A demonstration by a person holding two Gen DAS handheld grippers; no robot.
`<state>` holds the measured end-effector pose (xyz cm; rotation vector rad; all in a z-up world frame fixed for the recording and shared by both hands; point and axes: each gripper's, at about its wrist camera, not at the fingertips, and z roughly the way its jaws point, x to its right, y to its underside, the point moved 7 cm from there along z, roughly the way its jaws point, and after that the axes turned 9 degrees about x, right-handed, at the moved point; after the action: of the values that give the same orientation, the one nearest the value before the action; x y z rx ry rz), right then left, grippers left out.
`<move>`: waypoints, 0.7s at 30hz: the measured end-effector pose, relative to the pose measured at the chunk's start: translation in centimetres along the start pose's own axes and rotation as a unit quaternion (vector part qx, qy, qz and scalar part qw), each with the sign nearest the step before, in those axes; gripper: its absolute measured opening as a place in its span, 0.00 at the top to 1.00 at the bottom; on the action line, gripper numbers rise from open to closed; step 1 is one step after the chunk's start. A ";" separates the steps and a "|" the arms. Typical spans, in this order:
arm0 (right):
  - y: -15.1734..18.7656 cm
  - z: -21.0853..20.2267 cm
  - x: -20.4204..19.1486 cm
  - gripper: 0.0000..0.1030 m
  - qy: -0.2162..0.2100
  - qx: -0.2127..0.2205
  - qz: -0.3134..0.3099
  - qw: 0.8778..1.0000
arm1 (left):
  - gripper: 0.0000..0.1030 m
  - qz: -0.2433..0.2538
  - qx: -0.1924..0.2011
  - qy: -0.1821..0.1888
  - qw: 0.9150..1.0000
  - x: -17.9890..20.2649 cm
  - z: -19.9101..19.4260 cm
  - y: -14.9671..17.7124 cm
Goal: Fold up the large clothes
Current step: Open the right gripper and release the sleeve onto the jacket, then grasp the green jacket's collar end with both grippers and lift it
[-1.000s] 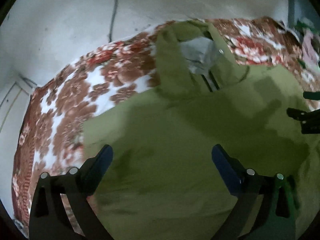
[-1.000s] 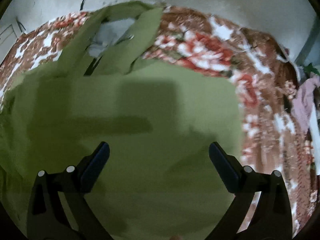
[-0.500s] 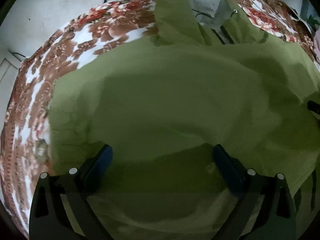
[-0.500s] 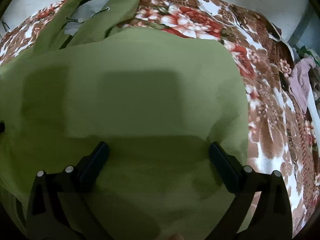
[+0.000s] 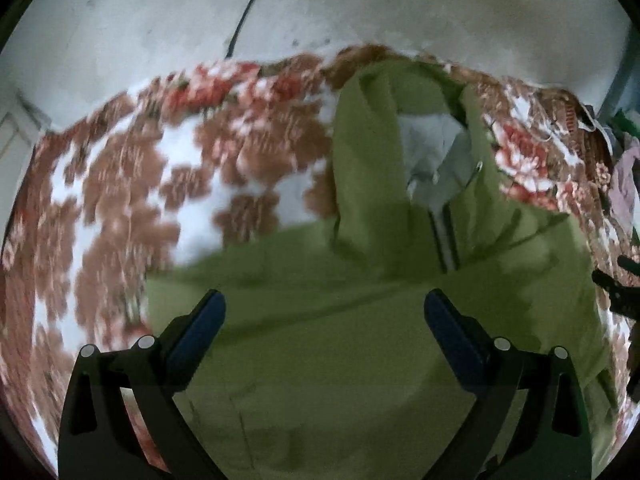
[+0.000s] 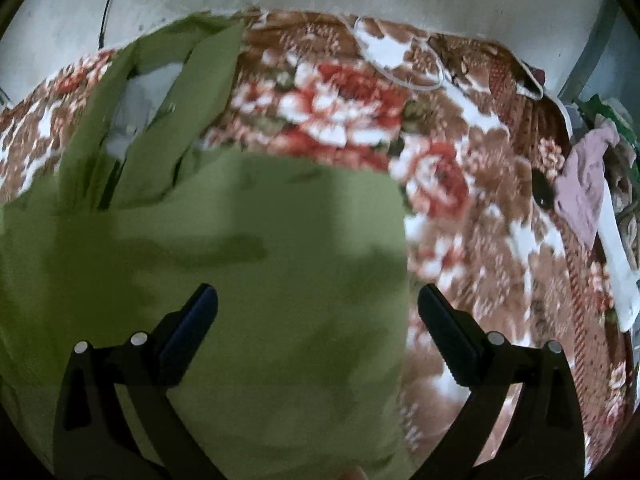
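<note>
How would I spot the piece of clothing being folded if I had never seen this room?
Start with the flowered blanket, brown, red and white, that covers the whole surface below the pale wall. On it lies one large plain green garment, its open neck with pale grey lining at the far end. It is the only unpatterned green cloth there; the pinkish clothes lie heaped off to the right edge.

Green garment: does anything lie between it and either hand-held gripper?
Nothing visible does. The green garment lies directly beneath the open left hand-held gripper and the open right hand-held gripper, on the floral blanket.
</note>
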<state>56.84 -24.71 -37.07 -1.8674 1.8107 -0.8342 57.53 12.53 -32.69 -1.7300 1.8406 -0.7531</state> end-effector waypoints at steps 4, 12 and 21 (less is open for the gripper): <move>-3.6 1.3 0.6 0.05 0.003 0.013 -0.007 1.000 | 0.05 0.032 0.013 0.010 0.999 1.0 0.9 -3.0; -10.5 5.8 -0.8 0.05 -0.051 0.021 0.010 0.998 | 0.05 0.080 0.019 0.020 0.996 1.6 5.3 -7.1; -16.3 12.4 -5.1 0.05 -0.143 0.025 0.017 0.989 | 0.05 0.084 0.023 0.087 0.992 1.8 12.6 -11.9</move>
<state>77.31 -19.88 -36.14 -1.8146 1.6247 -0.5613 74.73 9.55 -33.54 -1.4997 2.0383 -0.8937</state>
